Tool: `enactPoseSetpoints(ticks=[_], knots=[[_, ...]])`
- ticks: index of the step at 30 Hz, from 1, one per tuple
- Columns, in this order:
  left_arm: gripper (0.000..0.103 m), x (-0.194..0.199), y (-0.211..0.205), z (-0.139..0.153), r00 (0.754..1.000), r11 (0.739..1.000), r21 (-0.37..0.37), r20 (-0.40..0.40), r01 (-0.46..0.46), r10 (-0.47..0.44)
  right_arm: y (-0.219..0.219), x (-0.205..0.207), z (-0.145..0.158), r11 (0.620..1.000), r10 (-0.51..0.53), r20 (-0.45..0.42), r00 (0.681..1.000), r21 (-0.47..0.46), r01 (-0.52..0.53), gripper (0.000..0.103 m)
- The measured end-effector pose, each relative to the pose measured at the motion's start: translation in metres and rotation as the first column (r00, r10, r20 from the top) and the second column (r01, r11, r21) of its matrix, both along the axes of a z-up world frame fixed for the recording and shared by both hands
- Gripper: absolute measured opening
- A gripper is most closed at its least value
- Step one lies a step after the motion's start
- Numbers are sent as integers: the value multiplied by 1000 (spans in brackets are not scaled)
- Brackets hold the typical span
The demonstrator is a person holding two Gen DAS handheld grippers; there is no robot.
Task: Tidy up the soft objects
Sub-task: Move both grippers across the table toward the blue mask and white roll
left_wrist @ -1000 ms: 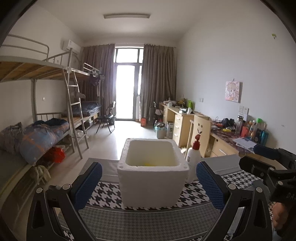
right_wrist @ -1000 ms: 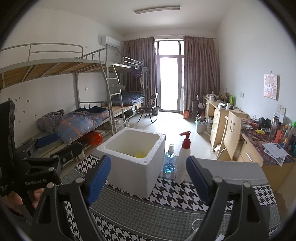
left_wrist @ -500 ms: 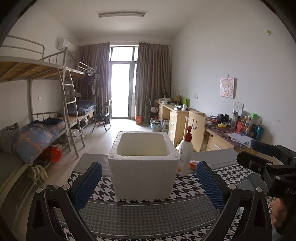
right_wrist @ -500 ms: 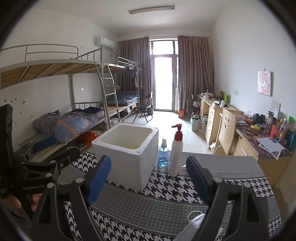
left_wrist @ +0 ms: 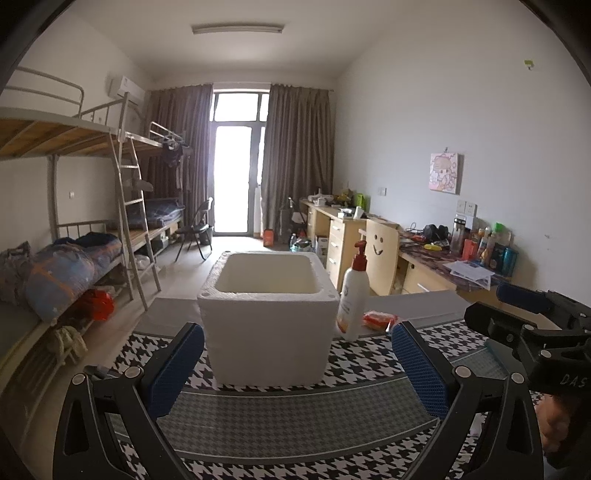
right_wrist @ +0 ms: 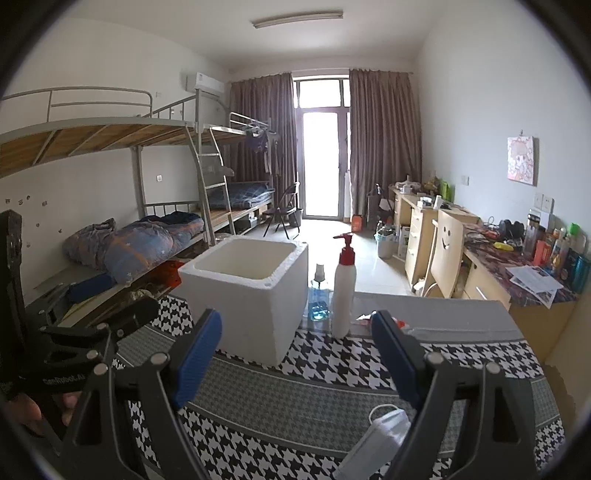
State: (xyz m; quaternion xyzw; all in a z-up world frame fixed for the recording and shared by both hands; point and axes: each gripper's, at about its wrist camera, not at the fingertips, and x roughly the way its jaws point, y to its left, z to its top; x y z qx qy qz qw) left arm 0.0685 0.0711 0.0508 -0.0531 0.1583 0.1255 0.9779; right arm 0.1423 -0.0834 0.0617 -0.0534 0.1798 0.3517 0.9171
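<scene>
Both grippers' jaws gape before foam box (left_wrist: 267, 325).

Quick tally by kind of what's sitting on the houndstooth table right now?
Foam box: 1
Pump bottle, white with red top: 1
Blue liquid bottle: 1
Red packet: 1
Face mask: 1
Total: 5

I am looking down a long white-walled room where daylight is pouring through a glass balcony door (left_wrist: 236, 177) between brown curtains (left_wrist: 297, 162). Metal bunk beds (right_wrist: 110, 136) are lining the left wall, bedding lying heaped on the lower bunk. Wooden desks (left_wrist: 343, 232) are running along the right wall under a small picture (left_wrist: 445, 172). A ceiling lamp (left_wrist: 238, 28) is sitting unlit overhead.
</scene>
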Motion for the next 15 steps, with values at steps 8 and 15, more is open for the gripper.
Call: enactPoseSetpoints(ticks=[8, 15], knots=[[102, 0, -5, -6, 1000, 1000, 8, 5, -9, 9, -11, -2, -9, 1000, -23, -14, 1000, 5, 23, 86], [102, 0, -9, -11, 1000, 1000, 2, -3, 17, -17, -19, 0, -16, 999, -42, -35, 998, 14, 43, 86]])
